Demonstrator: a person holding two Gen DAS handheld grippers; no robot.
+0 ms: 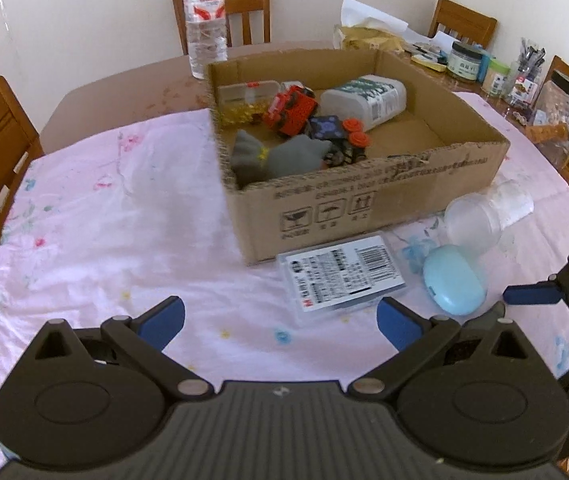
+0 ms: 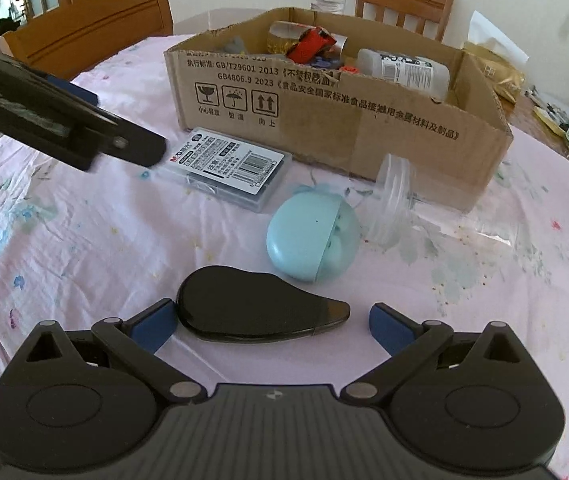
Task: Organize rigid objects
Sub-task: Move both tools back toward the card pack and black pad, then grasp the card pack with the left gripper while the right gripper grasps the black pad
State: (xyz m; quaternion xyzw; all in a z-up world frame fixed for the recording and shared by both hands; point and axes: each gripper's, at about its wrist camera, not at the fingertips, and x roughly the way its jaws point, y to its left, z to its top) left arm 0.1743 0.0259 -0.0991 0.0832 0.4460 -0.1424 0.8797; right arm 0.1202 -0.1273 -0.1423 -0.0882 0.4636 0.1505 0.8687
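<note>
right wrist view: right gripper (image 2: 272,320), jaws wide, straddles the glossy black teardrop-shaped case (image 2: 252,306), its long axis crosswise between the pads; left gripper (image 1: 280,320) wide, farther.

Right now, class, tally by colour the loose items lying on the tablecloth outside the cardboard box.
Clear: 2, the labelled plastic case and the plastic bottle
Light blue: 1, the oval case
Black: 1, the teardrop-shaped item
Total: 4

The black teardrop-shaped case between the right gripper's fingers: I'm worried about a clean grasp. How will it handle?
The black case looks glossy and rounded, so the fingers of the open right gripper may slip. It seems rigid. Its tapered end offers less grip than the wide end.
</note>
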